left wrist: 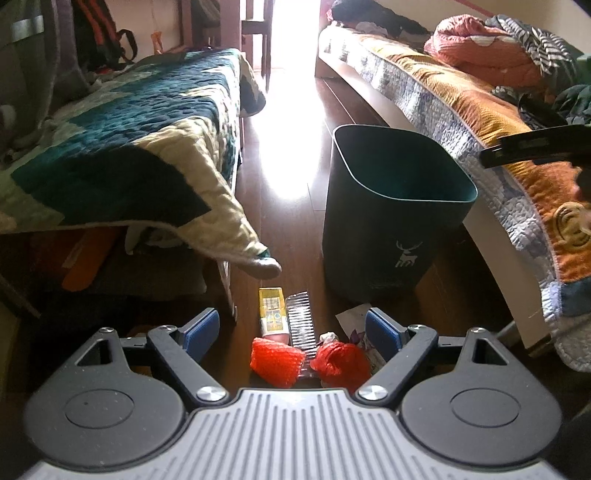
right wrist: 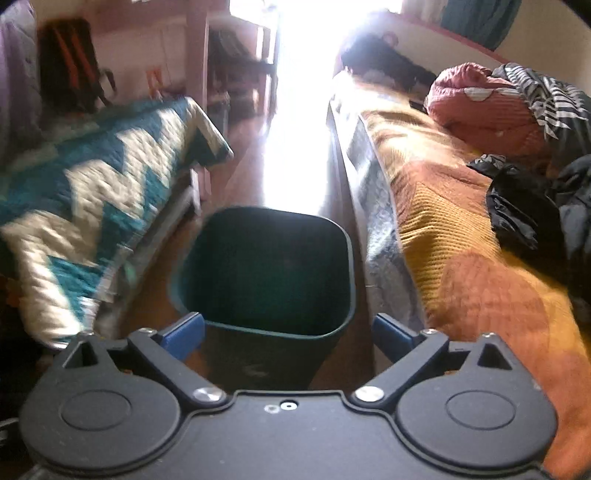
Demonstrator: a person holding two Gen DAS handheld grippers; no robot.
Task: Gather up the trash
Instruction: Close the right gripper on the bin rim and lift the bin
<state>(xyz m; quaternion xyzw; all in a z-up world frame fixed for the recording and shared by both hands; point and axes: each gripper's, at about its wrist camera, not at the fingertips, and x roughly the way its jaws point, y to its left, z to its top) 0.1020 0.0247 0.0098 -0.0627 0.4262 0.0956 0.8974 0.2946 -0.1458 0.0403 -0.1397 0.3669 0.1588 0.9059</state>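
Left gripper (left wrist: pixel 291 332) gapes empty over the floor trash — red net wads (left wrist: pixel 275 362) at 6 o'clock of the bin (left wrist: pixel 388 236). Right gripper (right wrist: pixel 288 328), open too, hovers above it — a hasty pinch might drag the comb-like strip (left wrist: pixel 302 325) along.

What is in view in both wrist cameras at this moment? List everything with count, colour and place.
bin: 1, dark green, on the floor between the beds, interior looks empty
red mesh wads: 2, red, floor before the left gripper
yellow carton: 1, floor
ridged clear tray: 1, beside the carton
printed wrapper: 1, whitish, near the bin
left bed: 1, teal and cream quilt
right bed: 1, orange cover, clothes piled
backpack: 1, black and orange, far left
left gripper: open
right gripper: open, above the bin
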